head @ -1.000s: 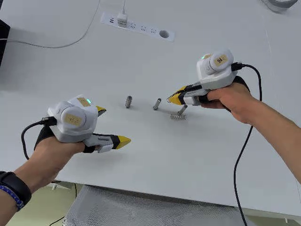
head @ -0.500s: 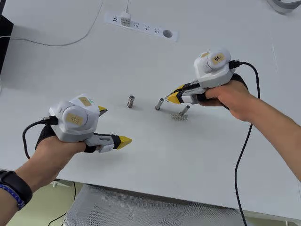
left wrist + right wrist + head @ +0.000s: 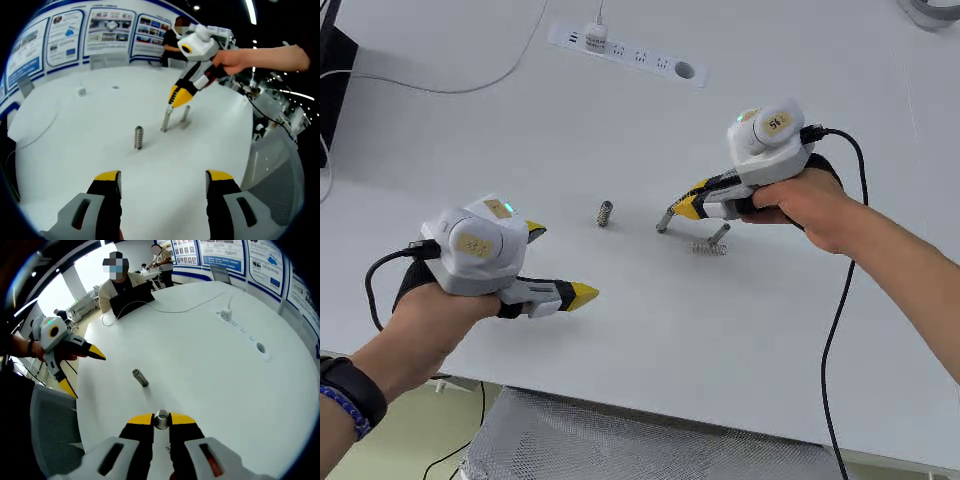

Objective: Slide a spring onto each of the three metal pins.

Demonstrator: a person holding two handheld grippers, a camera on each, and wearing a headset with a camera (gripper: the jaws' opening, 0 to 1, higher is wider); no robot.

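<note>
Three metal pins stand on the white table (image 3: 620, 330). The left pin (image 3: 605, 213) (image 3: 138, 137) (image 3: 140, 377) wears a spring. My right gripper (image 3: 685, 208) (image 3: 161, 419) is shut on a small spring (image 3: 161, 418), and its tips sit at the top of the bare middle pin (image 3: 665, 220) (image 3: 165, 121). The right pin (image 3: 719, 235) (image 3: 185, 116) is bare, with a loose spring (image 3: 705, 248) lying at its foot. My left gripper (image 3: 558, 262) (image 3: 162, 177) hovers open and holding nothing, near the table's front left, well short of the pins.
A white power strip (image 3: 625, 52) with a plugged cable lies at the far side of the table. The table's front edge (image 3: 650, 415) runs below both grippers, with a mesh panel under it. People sit beyond the table in the right gripper view.
My right gripper has closed the small gap to the middle pin, bringing its tips over the pin's top. The left gripper has stayed put; the head camera has shifted slightly.
</note>
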